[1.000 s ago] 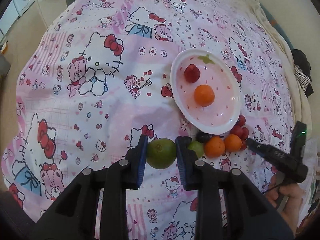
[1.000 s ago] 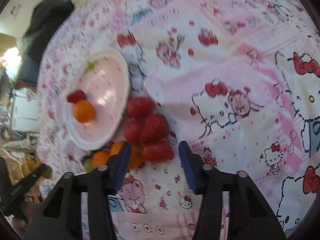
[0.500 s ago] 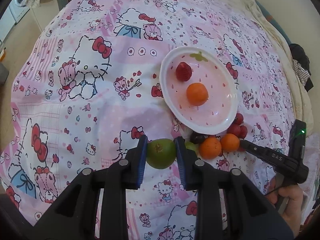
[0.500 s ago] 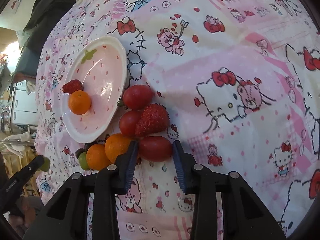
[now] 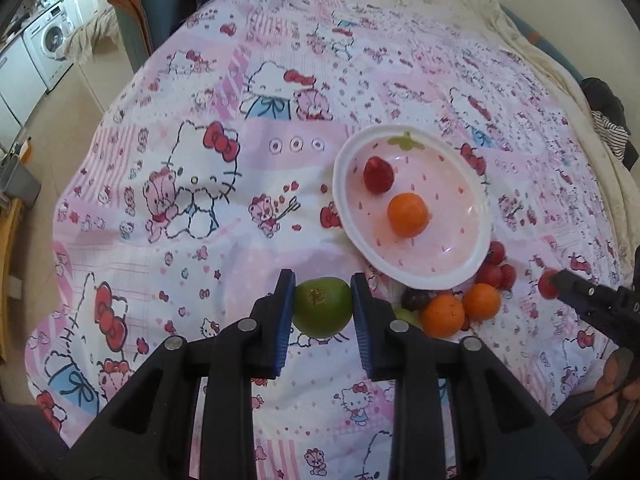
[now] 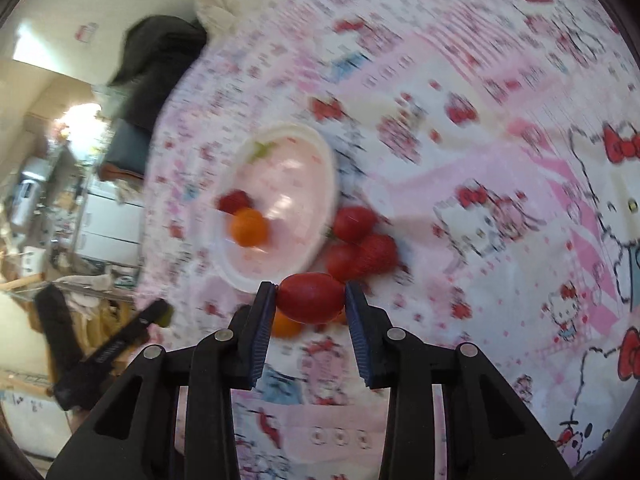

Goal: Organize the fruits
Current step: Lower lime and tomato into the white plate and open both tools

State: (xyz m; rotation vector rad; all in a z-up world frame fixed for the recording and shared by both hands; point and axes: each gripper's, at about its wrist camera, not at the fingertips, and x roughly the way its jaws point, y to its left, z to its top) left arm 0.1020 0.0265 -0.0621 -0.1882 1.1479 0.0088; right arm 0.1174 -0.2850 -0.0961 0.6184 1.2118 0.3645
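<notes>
So far the pink bedsheet point(image 5: 168, 264) carries a white strawberry-pattern plate point(image 5: 472, 184) with only a strawberry point(image 5: 378, 175) and a small orange point(image 5: 408, 215) in it. Just beside the plate's near rim lie two more oranges point(image 5: 444, 316), a dark grape point(image 5: 416, 299), tomatoes and another strawberry point(image 6: 378, 254), not yet sorted. The left gripper point(image 5: 323, 308) clamps a green fruit point(image 5: 322, 307), and the right gripper point(image 6: 311, 303), whose jaws have just been closing, pinches a red tomato point(image 6: 311, 302) above the pile.

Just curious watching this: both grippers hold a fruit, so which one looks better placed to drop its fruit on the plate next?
Probably the right gripper: its red tomato sits right at the plate rim, nearer than the left gripper with its green fruit.
</notes>
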